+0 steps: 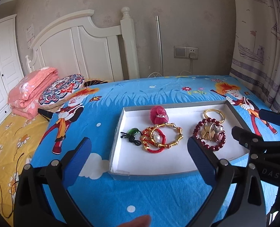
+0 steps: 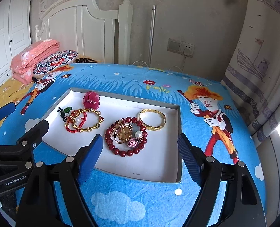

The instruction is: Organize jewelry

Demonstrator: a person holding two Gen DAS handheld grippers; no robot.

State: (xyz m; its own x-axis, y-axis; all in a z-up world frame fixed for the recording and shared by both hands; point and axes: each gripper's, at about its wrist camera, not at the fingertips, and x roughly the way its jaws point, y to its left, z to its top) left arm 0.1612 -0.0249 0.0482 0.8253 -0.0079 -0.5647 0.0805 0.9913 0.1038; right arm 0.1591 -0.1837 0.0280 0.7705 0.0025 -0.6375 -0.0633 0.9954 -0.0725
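Observation:
A shallow white tray lies on a blue cartoon cloth and holds the jewelry. On its left side are a red pouch with a ring, a green pendant on black cord and a gold bamboo bangle over a red cord bracelet. On its right side a dark red bead bracelet rings a gold brooch, beside a plain gold bangle. My left gripper and right gripper hang open over the tray's near edge, holding nothing.
The blue cloth covers a raised surface beside a bed with a yellow sheet. A folded pink quilt and a patterned cushion lie by the white headboard. A curtain hangs at the right.

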